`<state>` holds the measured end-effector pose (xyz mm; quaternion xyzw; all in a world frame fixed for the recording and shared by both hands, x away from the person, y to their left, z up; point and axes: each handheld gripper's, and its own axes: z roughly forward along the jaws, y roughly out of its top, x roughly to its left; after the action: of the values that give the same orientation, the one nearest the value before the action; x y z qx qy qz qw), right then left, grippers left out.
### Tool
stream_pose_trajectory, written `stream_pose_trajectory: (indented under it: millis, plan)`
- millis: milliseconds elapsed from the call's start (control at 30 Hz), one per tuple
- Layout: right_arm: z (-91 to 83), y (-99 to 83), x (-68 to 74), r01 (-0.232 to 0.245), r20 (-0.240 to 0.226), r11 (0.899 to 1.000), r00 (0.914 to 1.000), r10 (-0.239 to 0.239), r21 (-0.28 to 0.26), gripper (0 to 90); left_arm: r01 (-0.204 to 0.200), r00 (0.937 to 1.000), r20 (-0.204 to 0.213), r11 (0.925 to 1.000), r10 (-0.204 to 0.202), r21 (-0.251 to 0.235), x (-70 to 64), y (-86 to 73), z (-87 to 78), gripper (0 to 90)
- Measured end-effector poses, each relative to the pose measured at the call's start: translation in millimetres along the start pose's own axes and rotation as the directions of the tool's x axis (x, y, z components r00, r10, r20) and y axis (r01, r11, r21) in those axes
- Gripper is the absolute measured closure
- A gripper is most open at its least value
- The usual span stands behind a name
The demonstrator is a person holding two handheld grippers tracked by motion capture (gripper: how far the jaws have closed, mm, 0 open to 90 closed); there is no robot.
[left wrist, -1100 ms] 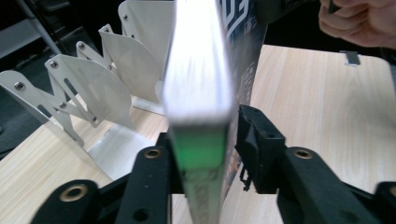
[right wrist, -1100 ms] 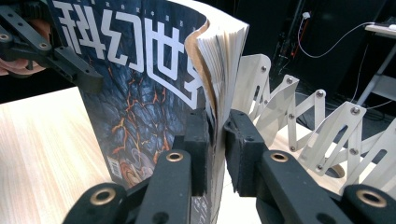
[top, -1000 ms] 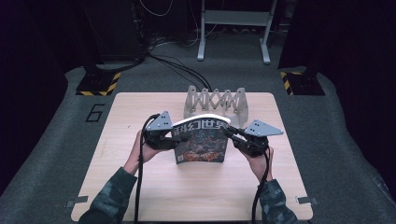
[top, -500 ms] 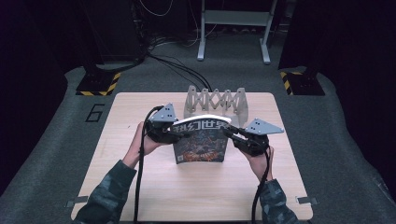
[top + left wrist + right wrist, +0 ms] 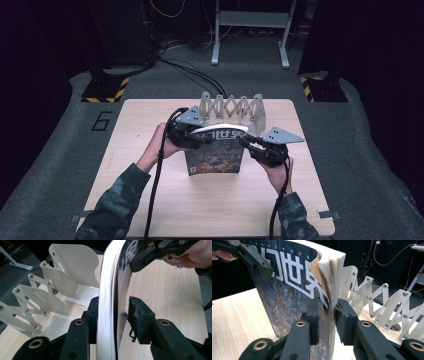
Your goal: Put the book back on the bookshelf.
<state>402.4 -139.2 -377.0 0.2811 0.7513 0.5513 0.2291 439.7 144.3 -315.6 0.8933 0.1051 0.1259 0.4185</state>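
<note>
Clamping a glossy, bowed magazine (image 5: 215, 152) upright: left gripper (image 5: 199, 141), right gripper (image 5: 248, 143); white accordion rack (image 5: 232, 107) behind.

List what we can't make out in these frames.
- Magazine back cover: faces away in the high view; edge-on in the left gripper view.
- Cover's small print: too small in the high view; cut off by the right gripper in its own view.
- Rack base: hidden behind the magazine in the high view.
- Left gripper grip: one pad looks apart from the cover.

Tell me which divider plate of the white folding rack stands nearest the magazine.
The end plate of the white rack, the large curved one right behind the magazine in the left gripper view; the other plates fan away from it.
</note>
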Motion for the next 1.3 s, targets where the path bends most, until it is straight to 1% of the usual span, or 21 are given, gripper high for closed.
stream_pose_trajectory:
  millis: [133, 200, 300, 333, 433, 467, 500, 533, 600, 633, 700, 767, 833, 900, 967, 1067, 1133, 1200, 1233, 1267, 1300]
  plan:
    - [-0.5, -0.4, -1.1, -0.001, -0.005, 1.0, 1.0, 0.001, 0.003, 72.4, -0.016, 0.9998, -0.015, 0.9993, 0.016, 0.034, -1.1, 4.8, 3.2, 69.7]
    - [-0.7, -0.7, -1.6, -0.004, -0.004, 1.0, 1.0, 0.004, 0.003, 71.4, -0.038, 0.999, -0.021, 0.9976, 0.039, 0.058, -1.2, 6.3, 4.1, 72.2]
    - [-1.6, -1.7, -2.2, -0.017, -0.006, 1.0, 0.9998, 0.017, 0.005, 68.8, -0.051, 0.9985, -0.018, 0.9964, 0.052, 0.068, -0.9, 7.2, 4.3, 76.3]
    - [-2.0, -2.3, -2.8, -0.015, -0.003, 1.0, 0.9999, 0.015, 0.007, 67.1, -0.043, 0.9989, -0.018, 0.9971, 0.044, 0.063, -2.1, 7.3, 4.6, 77.9]
    - [-3.2, -4.7, -4.9, -0.024, -0.002, 1.0, 0.9997, 0.024, 0.005, 65.0, -0.065, 0.9977, -0.018, 0.9949, 0.066, 0.078, -3.7, 9.1, 4.2, 79.4]
    - [-5.6, -8.4, -6.9, -0.043, 0.003, 0.999, 0.9991, 0.043, 0.005, 60.5, -0.064, 0.9976, -0.021, 0.9946, 0.066, 0.082, -5.4, 9.7, 4.5, 80.0]
    - [-5.6, -8.4, -6.9, -0.043, 0.003, 0.999, 0.9991, 0.043, 0.005, 60.5, -0.064, 0.9976, -0.021, 0.9946, 0.066, 0.082, -5.4, 9.7, 4.5, 80.1]
    - [-8.0, -12.7, -9.2, -0.057, 0.009, 0.998, 0.9983, 0.057, 0.011, 54.4, -0.072, 0.9971, -0.02, 0.9939, 0.074, 0.084, -6.2, 10.4, 4.8, 80.2]
    - [-8.8, -14.7, -10.1, -0.059, 0.013, 0.998, 0.9982, 0.059, 0.004, 52.5, -0.071, 0.9971, -0.021, 0.9939, 0.073, 0.084, -6.4, 10.5, 4.9, 80.2]
    - [-13.1, -21.3, -11.7, -0.062, 0.047, 0.998, 0.997, 0.061, 0.009, 46.7, -0.075, 0.9968, -0.021, 0.9935, 0.077, 0.086, -6.4, 10.5, 4.5, 80.2]
    - [-14.7, -28.3, -15.5, -0.074, 0.058, 0.997, 0.9957, 0.073, 0.013, 41.5, -0.075, 0.9968, -0.022, 0.9935, 0.077, 0.086, -6.5, 10.6, 4.5, 80.3]
    - [-15.4, -38.2, -21.0, -0.095, 0.094, 0.995, 0.9914, 0.091, 0.034, 33.3, -0.076, 0.9967, -0.023, 0.9933, 0.078, 0.087, -6.8, 10.9, 4.5, 80.4]
    - [-12.7, -50.2, -26.3, -0.129, 0.159, 0.988, 0.9808, 0.113, 0.09, 26.1, -0.077, 0.9967, -0.021, 0.9934, 0.079, 0.085, -7.1, 11.1, 4.6, 80.6]
    - [-6.3, -65.3, -30.5, -0.155, 0.257, 0.976, 0.9599, 0.112, 0.154, 19.6, -0.081, 0.9963, -0.023, 0.993, 0.083, 0.087, -7.8, 11.7, 4.8, 80.8]
    - [3.2, -82.0, -35.6, -0.184, 0.316, 0.957, 0.9428, 0.107, 0.224, 15.1, -0.087, 0.9957, -0.022, 0.9917, 0.09, 0.095, -8.5, 12.7, 4.7, 81.0]
    - [13.2, -103.8, -44.2, -0.237, 0.366, 0.929, 0.9223, 0.123, 0.285, 13.0, -0.087, 0.9958, -0.019, 0.9917, 0.09, 0.094, -9.4, 13.5, 5.0, 81.0]
    - [18.5, -115.2, -50.3, -0.27, 0.396, 0.914, 0.9081, 0.137, 0.303, 8.4, -0.094, 0.9952, -0.019, 0.9906, 0.096, 0.1, -9.1, 14.3, 4.7, 81.1]
    - [24.2, -125.6, -57.8, -0.291, 0.405, 0.896, 0.9034, 0.142, 0.335, 2.9, -0.087, 0.9958, -0.018, 0.9905, 0.09, 0.106, -9.2, 14.9, 4.6, 81.3]
    - [26.5, -128.1, -59.8, -0.3, 0.411, 0.891, 0.9, 0.146, 0.341, 1.8, -0.084, 0.9961, -0.018, 0.9904, 0.087, 0.11, -9.2, 15.4, 4.6, 81.3]
    - [26.5, -128.1, -59.8, -0.3, 0.411, 0.891, 0.9, 0.146, 0.341, 1.8, -0.084, 0.9961, -0.018, 0.9904, 0.087, 0.11, -9.2, 15.4, 4.6, 81.4]
    - [31.6, -134.7, -64.8, -0.32, 0.431, 0.88, 0.8893, 0.152, 0.35, 0.4, -0.083, 0.9961, -0.019, 0.9896, 0.086, 0.117, -9.4, 16.2, 4.8, 81.4]
